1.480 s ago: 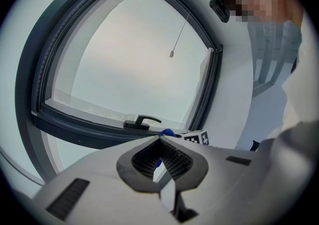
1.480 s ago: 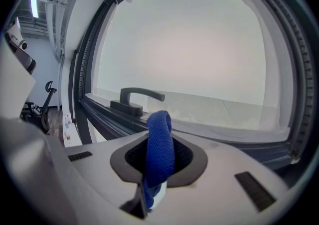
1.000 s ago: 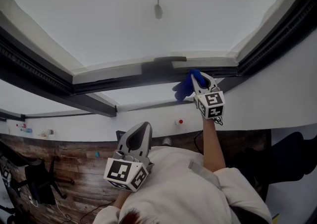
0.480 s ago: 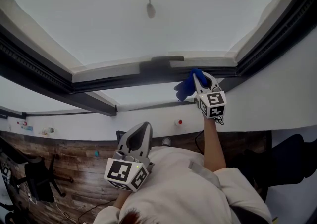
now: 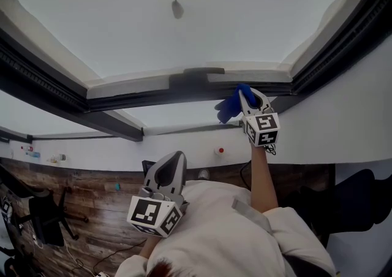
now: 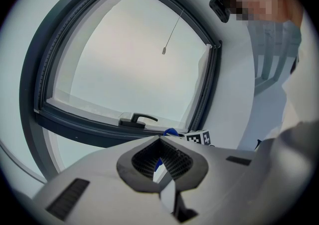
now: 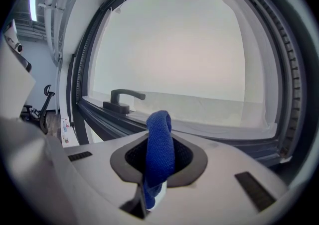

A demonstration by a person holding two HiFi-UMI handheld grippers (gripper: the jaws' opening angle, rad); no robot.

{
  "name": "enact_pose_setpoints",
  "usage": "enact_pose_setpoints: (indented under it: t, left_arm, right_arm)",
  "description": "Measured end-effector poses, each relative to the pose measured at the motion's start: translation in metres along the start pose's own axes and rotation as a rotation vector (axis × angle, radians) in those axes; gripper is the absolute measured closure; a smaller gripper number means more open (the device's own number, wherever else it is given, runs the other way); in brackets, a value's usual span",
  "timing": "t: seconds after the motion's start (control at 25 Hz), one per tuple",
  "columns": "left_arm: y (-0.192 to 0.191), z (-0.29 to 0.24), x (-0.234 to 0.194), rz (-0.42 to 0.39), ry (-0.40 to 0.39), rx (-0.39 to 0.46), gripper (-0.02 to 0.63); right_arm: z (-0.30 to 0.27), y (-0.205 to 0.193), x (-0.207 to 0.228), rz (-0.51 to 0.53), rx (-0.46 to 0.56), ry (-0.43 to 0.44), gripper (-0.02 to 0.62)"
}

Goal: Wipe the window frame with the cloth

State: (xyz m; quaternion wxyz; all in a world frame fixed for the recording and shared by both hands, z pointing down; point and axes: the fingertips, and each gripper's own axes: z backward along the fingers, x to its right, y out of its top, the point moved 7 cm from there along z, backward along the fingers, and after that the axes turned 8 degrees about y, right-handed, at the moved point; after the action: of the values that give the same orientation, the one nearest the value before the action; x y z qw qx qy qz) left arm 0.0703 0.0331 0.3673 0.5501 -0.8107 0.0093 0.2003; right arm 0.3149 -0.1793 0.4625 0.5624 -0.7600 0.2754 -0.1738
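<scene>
- Two grippers are up, one in each hand of a person in a pale top [image 5: 233, 239].
- Nearest, the left gripper [image 5: 173, 160] hangs at 7 o'clock in the head view, in front of the chest. Its jaws are together with nothing between them.
- Farther out, at 3 o'clock, the right gripper [image 5: 248, 97] is raised on a bare forearm [image 5: 260, 178]. Its jaws are clamped on a blue cloth [image 7: 159, 149], which stands up out of them in a folded hump.
- That cloth lies over the dark lower rail of the window frame [image 5: 141, 101]; whether it presses on the rail I cannot tell.
- At the cloth's 10 o'clock, a dark window handle [image 7: 122, 100] sits on the same rail.
- Beyond is pale glass [image 5: 245, 18], with a thin cord [image 5: 177, 9] and its small weight at 12 o'clock.
</scene>
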Motion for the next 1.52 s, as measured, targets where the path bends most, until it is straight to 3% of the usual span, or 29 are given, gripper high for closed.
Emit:
enact_pose_setpoints:
  t: [1.52]
  left_arm:
    - [-0.002, -0.007, 0.012, 0.002, -0.018, 0.003, 0.601]
  right_arm:
    - [0.02, -0.007, 0.031, -0.029, 0.005, -0.064, 0.545]
